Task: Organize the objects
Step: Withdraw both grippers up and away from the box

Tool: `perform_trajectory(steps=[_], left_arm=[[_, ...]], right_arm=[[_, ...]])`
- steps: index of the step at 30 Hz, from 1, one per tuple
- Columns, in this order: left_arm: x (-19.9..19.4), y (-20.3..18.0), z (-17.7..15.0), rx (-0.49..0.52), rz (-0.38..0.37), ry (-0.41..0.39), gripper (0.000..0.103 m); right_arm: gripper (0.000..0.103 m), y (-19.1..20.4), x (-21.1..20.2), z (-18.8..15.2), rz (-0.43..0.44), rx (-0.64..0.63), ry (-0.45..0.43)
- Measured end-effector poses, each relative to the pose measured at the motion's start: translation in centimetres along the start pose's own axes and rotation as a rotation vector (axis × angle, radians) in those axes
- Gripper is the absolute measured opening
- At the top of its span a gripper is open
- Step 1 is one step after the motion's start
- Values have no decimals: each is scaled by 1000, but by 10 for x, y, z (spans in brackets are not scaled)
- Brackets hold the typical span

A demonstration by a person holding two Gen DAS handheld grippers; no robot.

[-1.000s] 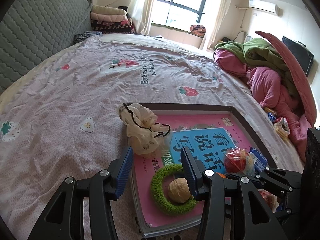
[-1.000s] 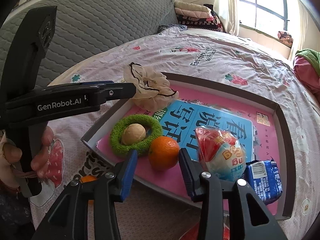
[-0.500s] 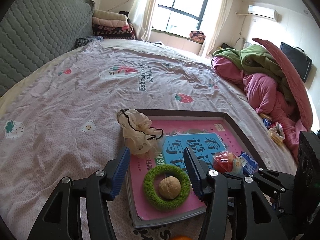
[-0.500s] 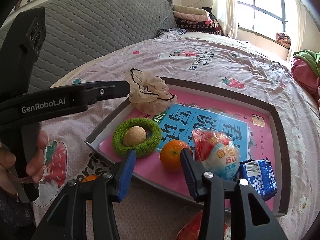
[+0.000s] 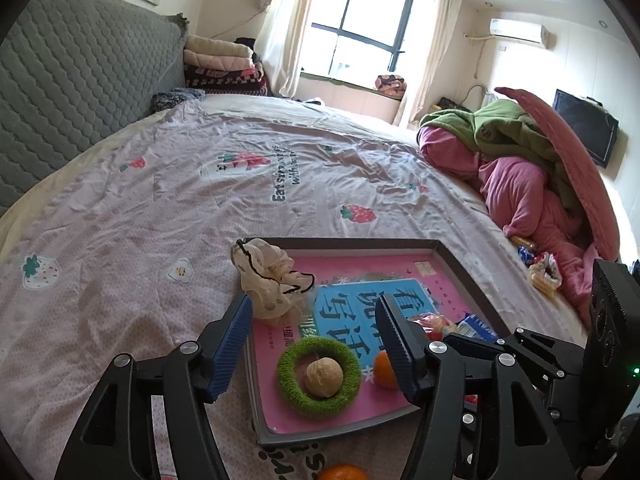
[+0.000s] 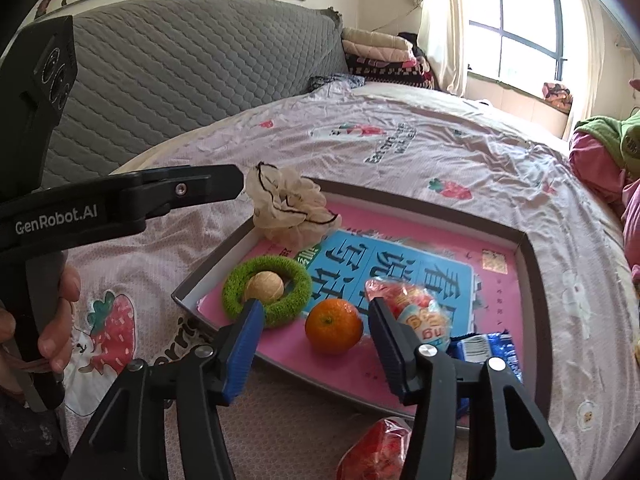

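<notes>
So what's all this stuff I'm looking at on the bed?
tray: one, grey rim, on the bedsheet
book: one, pink and blue, flat inside tray
scrunchie: one, cream, tray's far left corner
green ring: one, on book
walnut: one, tan, inside ring
orange: one, on book beside ring
second orange: one, on sheet outside tray
snack bag: one, red-white, right of orange
blue packet: one, tray's near right
left gripper: black, blue pads, opening, empty
right gripper: same, opening, orange between pads
</notes>
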State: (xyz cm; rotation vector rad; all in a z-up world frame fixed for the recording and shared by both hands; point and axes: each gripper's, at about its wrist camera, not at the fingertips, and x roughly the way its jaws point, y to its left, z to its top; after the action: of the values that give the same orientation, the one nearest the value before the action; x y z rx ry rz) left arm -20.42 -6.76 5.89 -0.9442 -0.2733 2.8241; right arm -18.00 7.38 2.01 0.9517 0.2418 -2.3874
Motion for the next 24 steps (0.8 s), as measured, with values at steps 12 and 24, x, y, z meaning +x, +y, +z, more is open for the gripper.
perform_trajectory(steps=[12, 24], left_arm=[[-17, -1, -10, -30, 42, -37, 71], [-32, -19, -20, -1, 80, -63, 74]], right_arm=[[56, -1, -13, 4, -27, -5, -41], [60, -5, -30, 6, -50, -3, -84]])
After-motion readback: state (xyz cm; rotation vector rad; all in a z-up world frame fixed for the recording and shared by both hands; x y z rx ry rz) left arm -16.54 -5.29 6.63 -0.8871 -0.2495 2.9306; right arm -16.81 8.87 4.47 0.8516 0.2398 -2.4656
